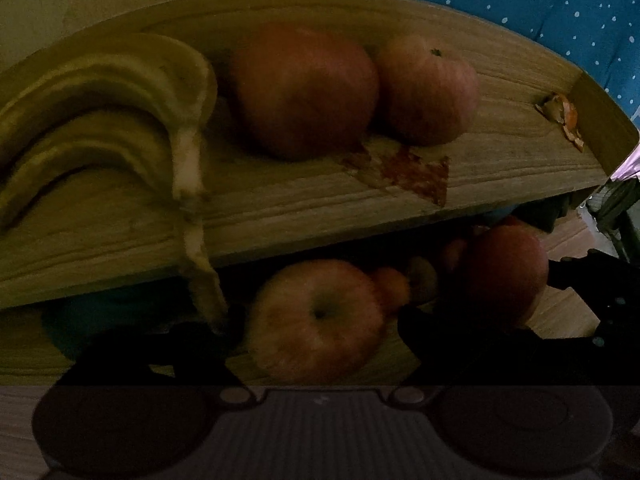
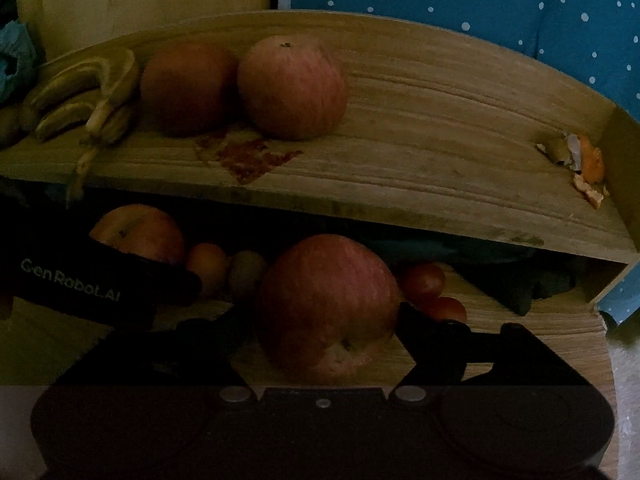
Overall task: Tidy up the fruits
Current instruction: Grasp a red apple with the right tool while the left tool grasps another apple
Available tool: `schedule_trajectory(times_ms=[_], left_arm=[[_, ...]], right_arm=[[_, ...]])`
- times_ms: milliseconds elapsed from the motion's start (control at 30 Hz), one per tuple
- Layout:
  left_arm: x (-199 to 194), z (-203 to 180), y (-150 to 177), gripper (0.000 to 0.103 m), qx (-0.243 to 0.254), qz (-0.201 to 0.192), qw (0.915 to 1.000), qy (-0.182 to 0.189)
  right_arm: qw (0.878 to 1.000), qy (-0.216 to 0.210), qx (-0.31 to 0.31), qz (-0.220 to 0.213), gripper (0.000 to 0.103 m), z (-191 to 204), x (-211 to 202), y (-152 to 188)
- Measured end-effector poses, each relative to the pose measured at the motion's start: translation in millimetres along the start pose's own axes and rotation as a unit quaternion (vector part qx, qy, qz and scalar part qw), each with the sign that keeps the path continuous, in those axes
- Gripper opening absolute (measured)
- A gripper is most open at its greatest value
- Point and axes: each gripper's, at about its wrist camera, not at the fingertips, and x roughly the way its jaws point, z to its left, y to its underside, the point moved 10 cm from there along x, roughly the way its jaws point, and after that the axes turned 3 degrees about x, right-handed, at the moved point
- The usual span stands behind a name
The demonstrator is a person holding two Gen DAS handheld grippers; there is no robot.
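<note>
A two-level wooden shelf [image 1: 500,168] holds the fruit. On its upper board lie a bunch of bananas [image 1: 104,120] and two red apples [image 1: 304,88] [image 1: 428,88]. On the lower level, my left gripper [image 1: 320,344] is shut on a red-yellow apple [image 1: 316,320], its stem end facing the camera. To its right, my right gripper [image 2: 324,340] is shut on a red apple [image 2: 324,300]. Between the two held apples sit an orange [image 2: 208,264] and a kiwi [image 2: 246,272]. Two small red fruits [image 2: 424,280] lie just right of the right gripper's apple.
Orange peel scraps [image 2: 584,164] lie at the right end of the upper board, and a reddish stain [image 2: 252,156] marks its front. The upper board overhangs the lower level closely. A blue dotted cloth [image 2: 520,8] hangs behind. The scene is dim.
</note>
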Motion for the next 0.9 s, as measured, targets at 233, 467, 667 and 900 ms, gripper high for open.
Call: schedule_trajectory(times_ms=[233, 467, 667, 900], left_arm=[[1, -1, 0, 0.084, -0.001, -0.001, 1.0000, 0.001], [-2, 3, 7, 0.073, -0.005, -0.003, 1.0000, 0.001], [-3, 1, 15, 0.073, 0.000, 0.000, 1.0000, 0.008], [-12, -4, 34, 0.073, 0.013, 0.011, 0.9997, 0.019]], right_arm=[[1.000, -0.006, 0.014, -0.002, 0.070, -5, 4, -1], [0.999, -0.016, 0.030, -0.004, 0.070, -7, -5, 7], [0.999, -0.024, 0.039, 0.003, 0.070, 1, -15, 17], [0.998, -0.030, 0.052, 0.012, 0.070, 12, -30, 37]])
